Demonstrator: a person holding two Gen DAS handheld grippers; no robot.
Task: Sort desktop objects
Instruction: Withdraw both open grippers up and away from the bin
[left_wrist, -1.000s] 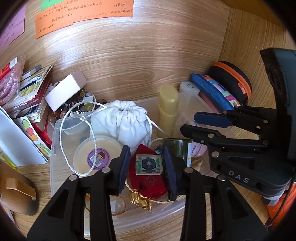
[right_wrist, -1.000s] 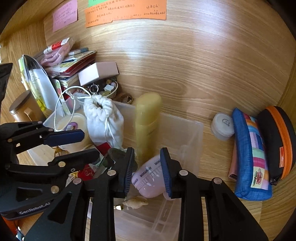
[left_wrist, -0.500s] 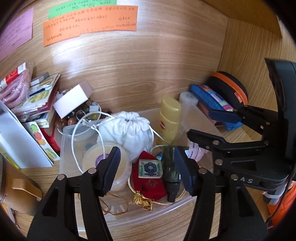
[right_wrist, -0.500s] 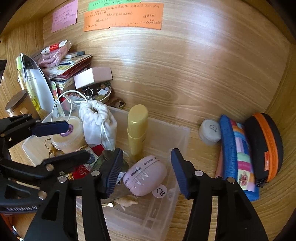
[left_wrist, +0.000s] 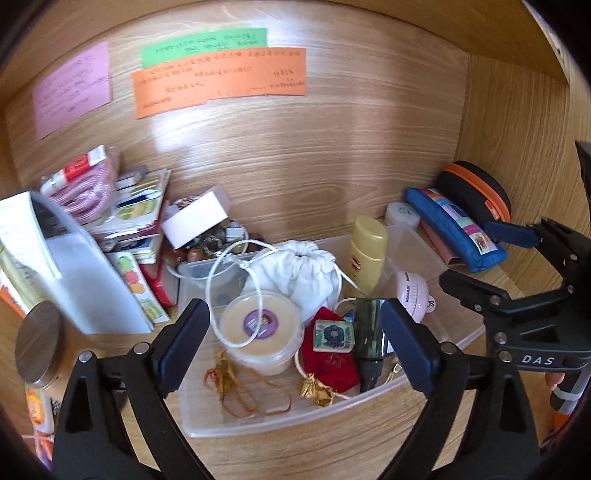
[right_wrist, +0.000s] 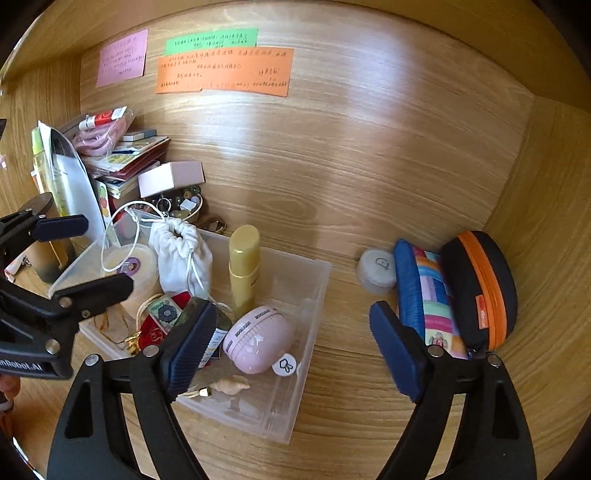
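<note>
Both grippers have lifted off the clear bin (left_wrist: 436, 363), jaws opening, holding nothing

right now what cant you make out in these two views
- Sticky notes: handwriting too small in both views.
- Dark green bottle: right wrist view, mostly behind a finger of the right gripper.
- Books: left wrist view, titles hidden by white booklet.

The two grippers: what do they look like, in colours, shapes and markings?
Both the left gripper and the right gripper have black plastic frames with triangular cut-outs, silver rivets and ribbed dark-blue pads. White lettering marks their bodies.
</note>
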